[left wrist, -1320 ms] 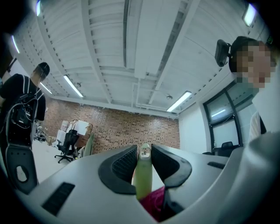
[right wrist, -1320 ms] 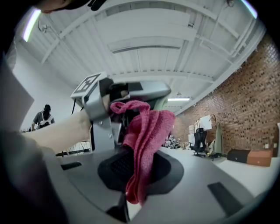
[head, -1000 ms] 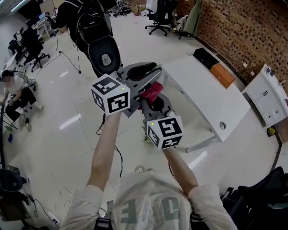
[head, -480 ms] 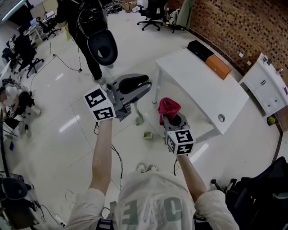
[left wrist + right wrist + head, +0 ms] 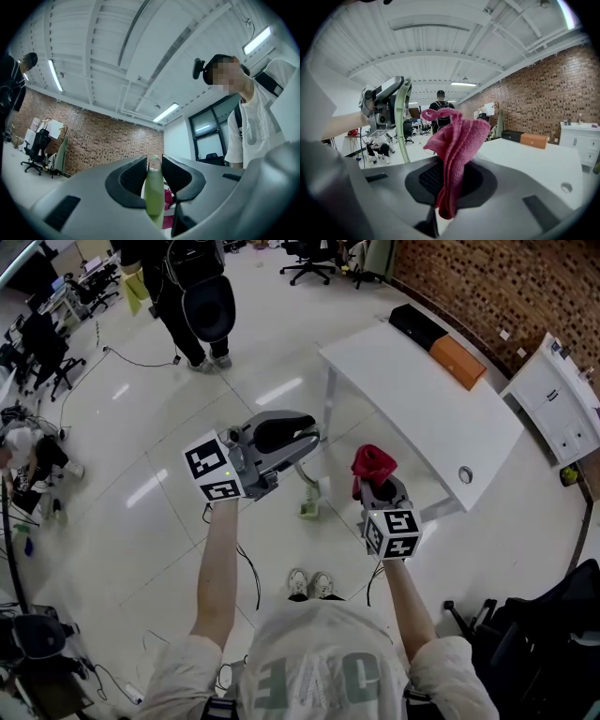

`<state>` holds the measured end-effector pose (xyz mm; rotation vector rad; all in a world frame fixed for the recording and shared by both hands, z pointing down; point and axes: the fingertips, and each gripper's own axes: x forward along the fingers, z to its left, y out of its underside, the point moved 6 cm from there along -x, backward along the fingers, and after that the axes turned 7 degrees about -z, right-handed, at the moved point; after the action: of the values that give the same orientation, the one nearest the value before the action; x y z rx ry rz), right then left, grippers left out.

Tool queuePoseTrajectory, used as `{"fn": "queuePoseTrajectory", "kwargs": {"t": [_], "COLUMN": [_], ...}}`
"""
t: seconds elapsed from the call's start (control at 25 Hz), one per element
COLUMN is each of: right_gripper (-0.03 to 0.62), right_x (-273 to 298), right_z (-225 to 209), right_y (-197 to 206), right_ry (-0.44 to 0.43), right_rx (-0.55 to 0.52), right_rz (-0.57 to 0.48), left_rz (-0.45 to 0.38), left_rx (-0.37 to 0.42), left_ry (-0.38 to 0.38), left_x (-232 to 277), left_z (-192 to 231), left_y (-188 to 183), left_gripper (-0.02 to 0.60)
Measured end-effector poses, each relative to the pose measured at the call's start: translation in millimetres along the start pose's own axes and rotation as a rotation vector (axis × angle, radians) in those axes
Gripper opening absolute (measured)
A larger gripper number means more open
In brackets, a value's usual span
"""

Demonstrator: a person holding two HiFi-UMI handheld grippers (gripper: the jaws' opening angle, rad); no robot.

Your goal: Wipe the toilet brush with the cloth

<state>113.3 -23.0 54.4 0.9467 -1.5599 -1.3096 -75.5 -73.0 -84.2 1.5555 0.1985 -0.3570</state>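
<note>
While we stand on a shiny white floor (image 5: 141,484), a big room opens up around us. A long white table (image 5: 422,409) stands ahead on our right. Past it, near the brick wall (image 5: 506,287), we see an orange box (image 5: 458,362) and a black box (image 5: 418,329). A white cabinet (image 5: 562,399) stands by the same wall. Black office chairs (image 5: 319,254) stand at the far end, and a person (image 5: 192,287) in dark clothes stands well away from us. The ceiling (image 5: 93,56) is white, with long bright lamps.

Both tongs are smooth, round grey plastic with black pads. Each carries a cube with black and white squares. The toilet brush (image 5: 311,498) has a thin, smooth, pale green handle. The cloth (image 5: 373,463) is pink-red, soft and fuzzy, and it is folded into a bunch.

Both our bare arms reach out in front of us. The left gripper (image 5: 153,174) tips a little upward. Its jaws are almost together and squeeze the green handle. The brush hangs below it, over the floor, near the table's corner. The right gripper (image 5: 451,180) points toward the table. Its jaws pinch the cloth, which sticks up out of them. The brush and the cloth are near each other but not touching.
</note>
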Motion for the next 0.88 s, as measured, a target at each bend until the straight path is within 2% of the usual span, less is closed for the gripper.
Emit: {"fn": "queuePoseTrajectory", "kwargs": {"t": [0.4, 0.6, 0.68, 0.76, 0.88], "right_gripper": [0.032, 0.032, 0.032, 0.032, 0.032], "right_x": [27, 36, 41, 55, 89], "right_z": [-29, -38, -43, -53, -72], "right_y": [-1, 13, 33, 68, 160], "right_ry": [0.000, 0.003, 0.002, -0.004, -0.009], "right_rx": [0.005, 0.014, 0.020, 0.022, 0.026], "right_rz": [0.006, 0.043, 0.052, 0.041, 0.022], "left_rz": [-0.022, -0.014, -0.001, 0.009, 0.007], "left_rx": [-0.047, -0.065, -0.066, -0.056, -0.062], "left_ry": [0.049, 0.050, 0.048, 0.059, 0.070], "left_x": [7, 4, -4, -15, -44], "left_z": [29, 41, 43, 49, 63], "left_y": [15, 28, 48, 84, 177], "left_gripper": [0.109, 0.109, 0.109, 0.109, 0.109]}}
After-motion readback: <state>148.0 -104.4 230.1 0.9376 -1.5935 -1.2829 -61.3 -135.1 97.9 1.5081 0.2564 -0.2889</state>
